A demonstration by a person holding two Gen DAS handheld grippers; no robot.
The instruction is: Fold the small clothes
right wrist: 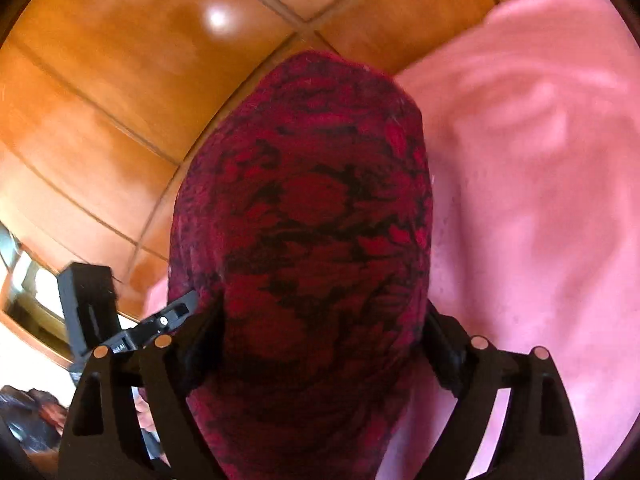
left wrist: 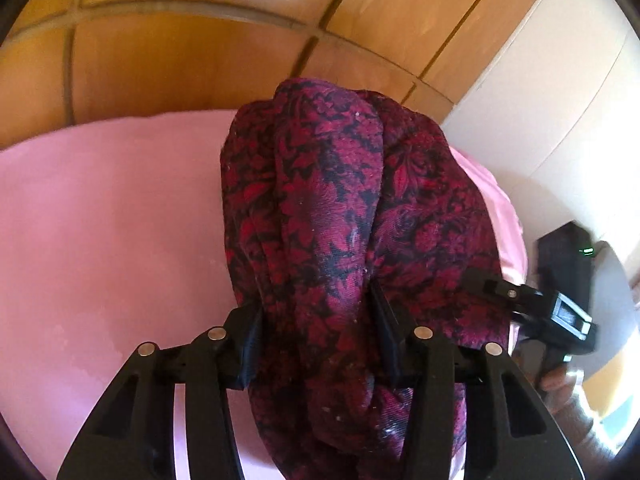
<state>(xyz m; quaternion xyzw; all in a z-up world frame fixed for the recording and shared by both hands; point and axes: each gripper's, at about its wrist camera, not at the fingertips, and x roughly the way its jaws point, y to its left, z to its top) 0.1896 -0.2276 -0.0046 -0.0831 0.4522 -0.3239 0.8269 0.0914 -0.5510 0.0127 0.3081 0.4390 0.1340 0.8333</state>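
A dark red garment with a black floral print (left wrist: 340,208) hangs bunched between the fingers of my left gripper (left wrist: 320,332), which is shut on it, above a pink cloth-covered surface (left wrist: 100,220). The same garment (right wrist: 312,216) fills the right wrist view, draped over my right gripper (right wrist: 320,332), which is shut on it. The fingertips of both grippers are hidden by fabric. The right gripper also shows at the right edge of the left wrist view (left wrist: 532,304), close beside the garment.
An orange-brown tiled floor (left wrist: 180,60) lies beyond the pink surface. A cream cabinet or wall (left wrist: 560,80) stands at the right. The pink cloth (right wrist: 540,200) is rumpled on the right of the right wrist view. The other gripper's body (right wrist: 92,304) shows at lower left.
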